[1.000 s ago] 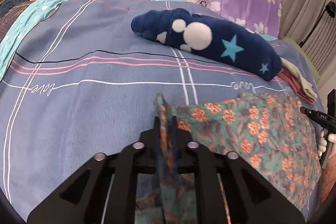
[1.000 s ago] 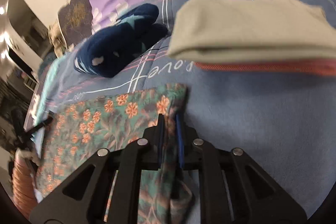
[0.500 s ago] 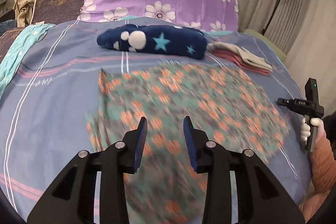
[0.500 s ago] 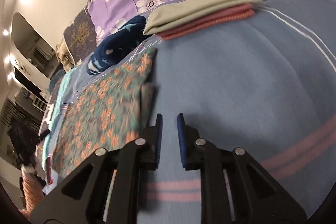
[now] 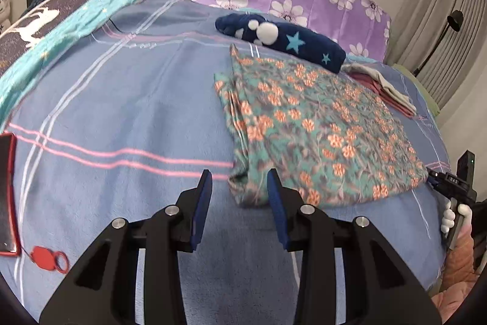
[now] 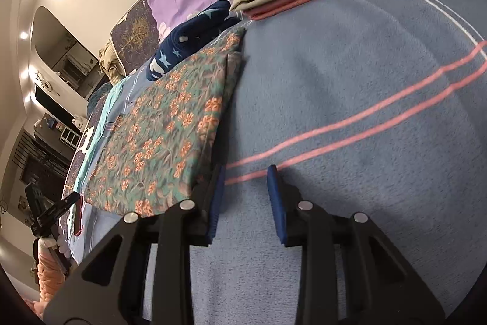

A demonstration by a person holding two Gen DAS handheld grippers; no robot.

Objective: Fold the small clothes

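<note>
Your left gripper (image 5: 239,183) is spread wide, holding nothing, right at the near corner of the floral cloth (image 5: 316,124). That cloth lies flat on the blue blanket (image 5: 121,118). Your right gripper (image 6: 246,179) is also spread, over bare blanket just beside the cloth's edge.

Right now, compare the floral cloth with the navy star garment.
The floral cloth lies flat and spread wide; the navy star garment is bundled into a thick roll. The floral cloth is thin, teal with orange flowers; the navy garment looks fleecy, with white dots and blue stars. Both rest on the blue blanket, ungripped.
</note>
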